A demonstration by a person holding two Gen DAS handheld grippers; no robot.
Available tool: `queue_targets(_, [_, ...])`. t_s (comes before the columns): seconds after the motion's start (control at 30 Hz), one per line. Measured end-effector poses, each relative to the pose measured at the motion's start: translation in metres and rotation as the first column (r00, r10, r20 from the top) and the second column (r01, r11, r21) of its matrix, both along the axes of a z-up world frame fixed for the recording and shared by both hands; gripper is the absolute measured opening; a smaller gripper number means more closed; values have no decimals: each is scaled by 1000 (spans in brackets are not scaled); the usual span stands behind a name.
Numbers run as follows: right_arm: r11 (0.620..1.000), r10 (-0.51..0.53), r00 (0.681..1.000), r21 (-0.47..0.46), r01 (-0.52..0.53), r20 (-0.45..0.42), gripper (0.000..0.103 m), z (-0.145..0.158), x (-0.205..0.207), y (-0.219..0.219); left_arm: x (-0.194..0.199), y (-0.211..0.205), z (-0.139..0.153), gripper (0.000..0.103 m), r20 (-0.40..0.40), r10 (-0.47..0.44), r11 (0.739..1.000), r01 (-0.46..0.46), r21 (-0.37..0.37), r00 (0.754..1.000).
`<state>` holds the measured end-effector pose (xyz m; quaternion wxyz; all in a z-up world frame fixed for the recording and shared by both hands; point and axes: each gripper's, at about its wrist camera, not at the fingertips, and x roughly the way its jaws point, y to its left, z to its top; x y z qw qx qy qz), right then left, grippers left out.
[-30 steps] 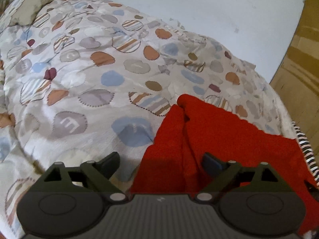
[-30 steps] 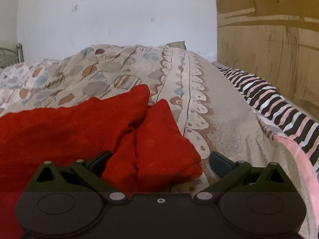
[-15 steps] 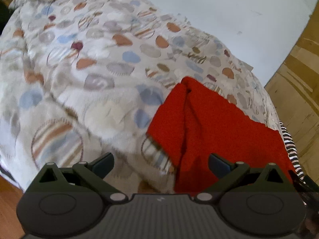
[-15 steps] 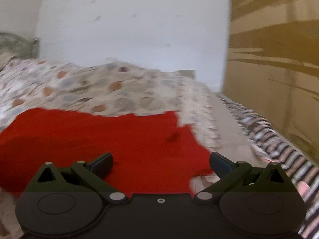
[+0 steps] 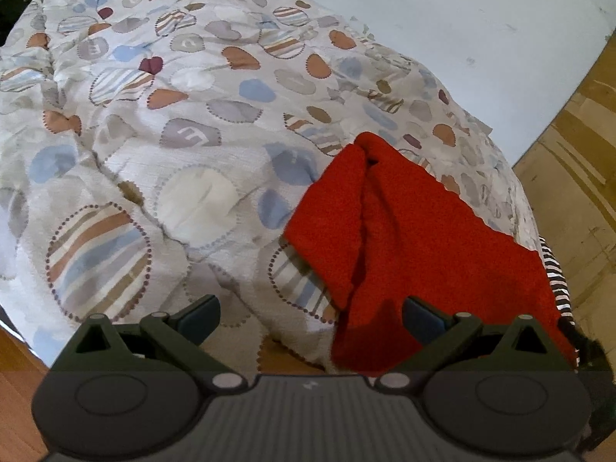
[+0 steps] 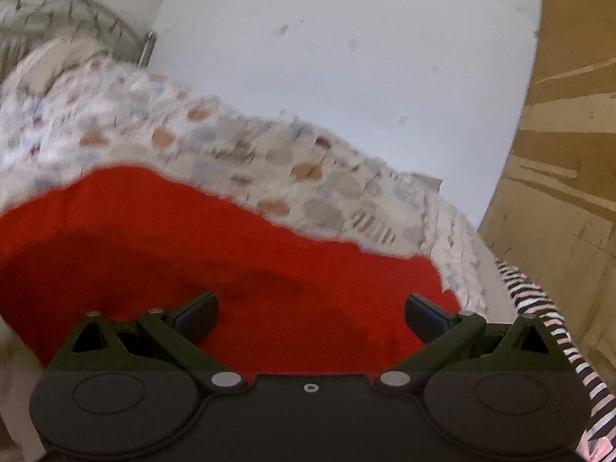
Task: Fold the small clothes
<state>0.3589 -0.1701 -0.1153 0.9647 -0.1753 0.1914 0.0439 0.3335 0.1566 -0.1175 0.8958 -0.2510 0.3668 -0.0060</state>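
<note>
A red fuzzy garment [image 5: 415, 246] lies spread on the patterned quilt [image 5: 184, 123], with a fold ridge running from its far tip toward me. My left gripper [image 5: 310, 313] hovers at its near left edge, jaws wide open, nothing between the pads; the right fingertip [image 5: 421, 313] is over the red cloth. In the right wrist view the same red garment [image 6: 184, 246] fills the lower middle. My right gripper [image 6: 310, 312] stands open above it, holding nothing.
The quilt [image 6: 246, 154] covers a bed against a white wall [image 6: 346, 57]. A wooden panel [image 6: 569, 154] stands on the right. A striped black, white and pink cloth [image 6: 558, 331] lies along the bed's right side. A metal bed frame [image 6: 77, 19] shows far left.
Both grippers pulled back from the garment, and both views rolled. The red cloth, bunched before the right gripper earlier, now lies spread flat. The left view now shows more quilt and the bed's edge.
</note>
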Motion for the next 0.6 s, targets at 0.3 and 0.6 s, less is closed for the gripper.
queue_targets(0.3, [1000, -15, 996, -9, 16, 89, 103, -10, -13, 2, 7, -6, -10, 102, 29, -15, 997, 17, -81, 999])
queue_targets(0.6, [1000, -13, 994, 19, 12, 105, 103, -11, -14, -2, 15, -14, -23, 102, 21, -12, 994, 14, -106, 1000])
